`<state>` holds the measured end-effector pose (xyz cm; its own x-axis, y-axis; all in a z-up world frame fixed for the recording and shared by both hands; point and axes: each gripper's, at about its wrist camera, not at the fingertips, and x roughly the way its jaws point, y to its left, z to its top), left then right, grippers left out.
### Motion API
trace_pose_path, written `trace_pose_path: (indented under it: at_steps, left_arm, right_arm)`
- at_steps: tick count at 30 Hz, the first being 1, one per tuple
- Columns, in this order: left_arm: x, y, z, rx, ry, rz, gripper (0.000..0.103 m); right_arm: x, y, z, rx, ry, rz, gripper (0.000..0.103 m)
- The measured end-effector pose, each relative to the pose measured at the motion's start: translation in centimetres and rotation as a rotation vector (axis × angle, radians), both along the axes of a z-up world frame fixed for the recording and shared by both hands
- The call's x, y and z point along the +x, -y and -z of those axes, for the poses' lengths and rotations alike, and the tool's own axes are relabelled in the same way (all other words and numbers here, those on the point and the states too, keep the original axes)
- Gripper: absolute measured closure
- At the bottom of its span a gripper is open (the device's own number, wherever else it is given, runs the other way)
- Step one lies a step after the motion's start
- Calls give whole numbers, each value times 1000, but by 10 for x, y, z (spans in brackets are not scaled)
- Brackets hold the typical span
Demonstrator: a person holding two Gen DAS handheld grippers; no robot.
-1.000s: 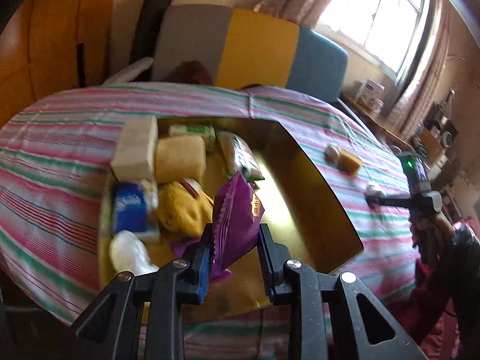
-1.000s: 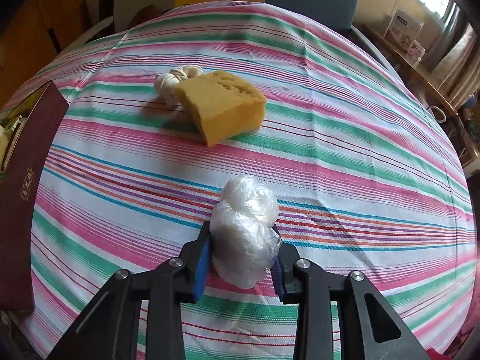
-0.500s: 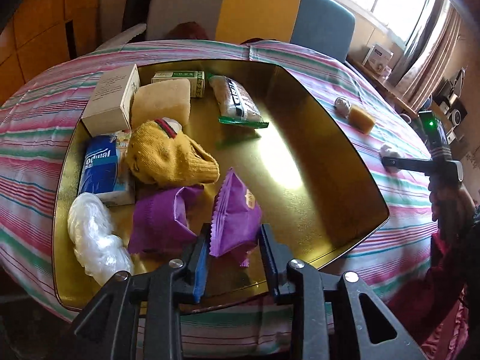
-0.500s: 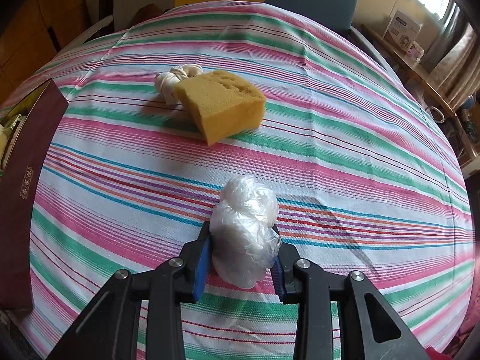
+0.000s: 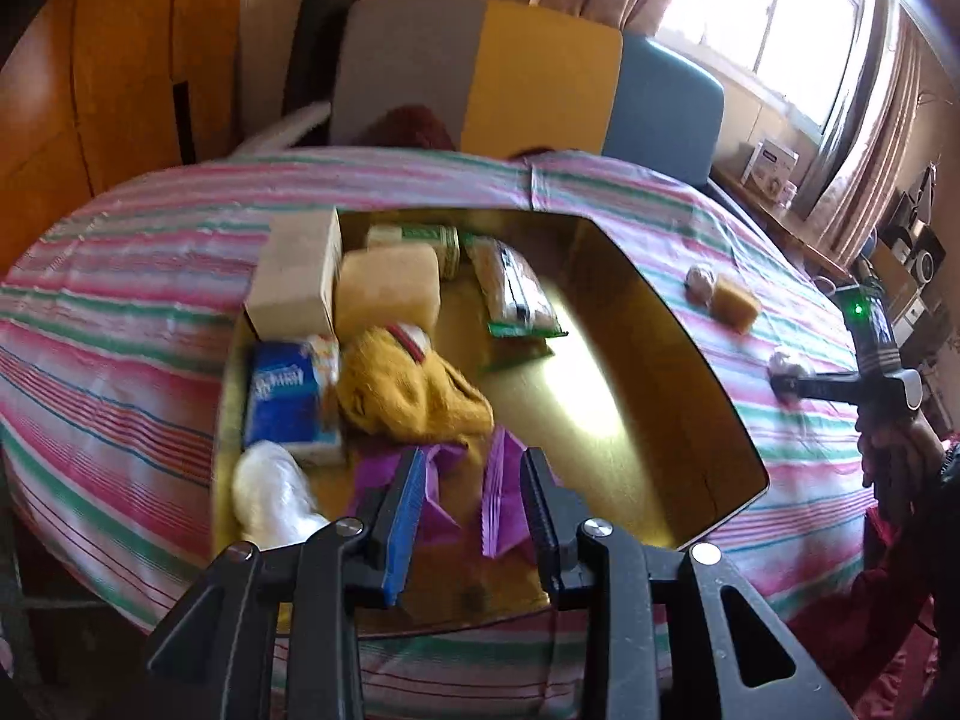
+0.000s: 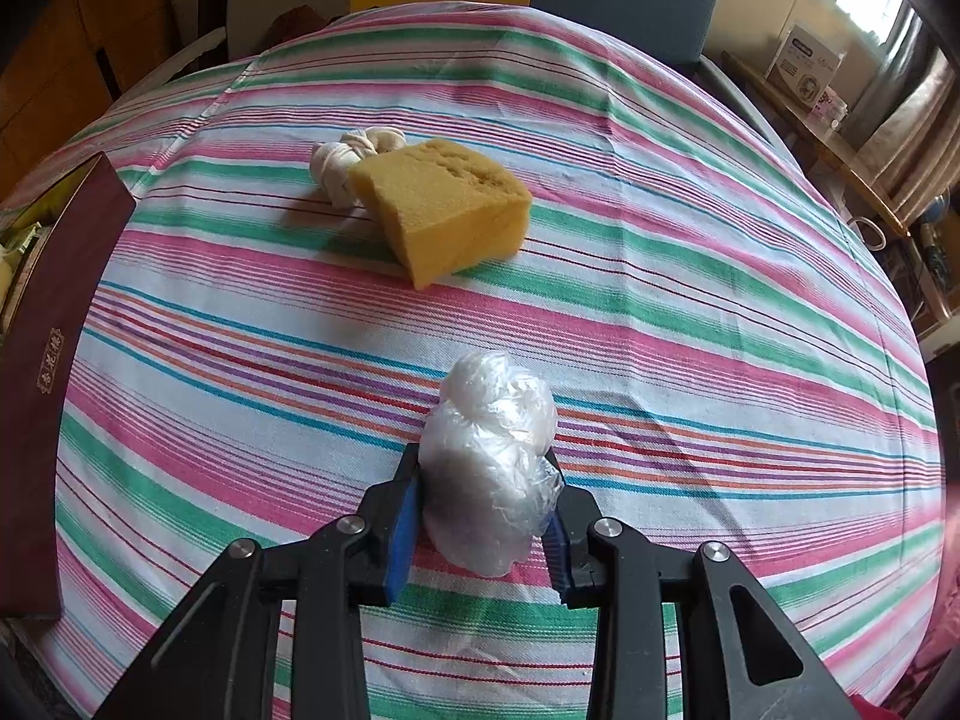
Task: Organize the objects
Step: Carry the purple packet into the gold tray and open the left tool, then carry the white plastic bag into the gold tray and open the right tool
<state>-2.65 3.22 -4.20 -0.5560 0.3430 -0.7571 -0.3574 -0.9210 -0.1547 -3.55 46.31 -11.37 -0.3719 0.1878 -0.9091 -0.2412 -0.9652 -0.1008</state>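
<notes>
In the left wrist view my left gripper [image 5: 471, 498] is open above the near part of the gold tray [image 5: 708, 396]. The purple snack packet [image 5: 501, 498] lies in the tray between the spread fingers, beside a purple cloth [image 5: 438, 480]. In the right wrist view my right gripper [image 6: 480, 516] is shut on a crumpled clear plastic bag [image 6: 489, 456] that rests on the striped tablecloth [image 6: 690, 240]. The right gripper [image 5: 792, 381] also shows at the right of the left wrist view.
The tray holds a cardboard box [image 5: 297, 276], a yellow sponge [image 5: 387, 288], a blue tissue pack [image 5: 288, 399], a yellow sock [image 5: 414, 396], a snack bar [image 5: 516, 294] and a plastic bag [image 5: 273, 492]. A sponge [image 6: 447, 210] and white cloth knot [image 6: 348, 162] lie on the cloth.
My left gripper lowered the purple packet into the tray, opened and let go of it, then drew back. The right gripper has stayed shut on the plastic bag.
</notes>
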Motion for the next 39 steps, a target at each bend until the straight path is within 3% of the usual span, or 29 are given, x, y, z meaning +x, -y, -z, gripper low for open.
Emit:
trace_pose_path:
  at_steps: [4,16,20,25,31,34,39]
  left_arm:
    - [2,0,-6,-20,-42,-12,71]
    - [-1,11,-6,-23,-34,-43,70]
    - [-1,13,-4,-12,-29,-44,70]
    - [-1,15,-3,-3,-25,-47,70]
    - [-5,30,-4,13,-28,-90,70]
    - [-8,37,-3,14,-29,-111,70]
    - [-12,42,-1,20,-17,-126,70]
  right_arm:
    - [0,0,-1,7,0,-1,68]
    - [-3,3,-5,22,1,21,69]
    - [1,19,-28,-21,-71,7,69]
    - [-1,78,-65,-53,-171,-128,69]
    - [-9,178,-102,-142,-252,-329,68]
    - [-19,221,-99,-193,-235,-401,68]
    - [-45,275,-62,-226,-121,-456,68]
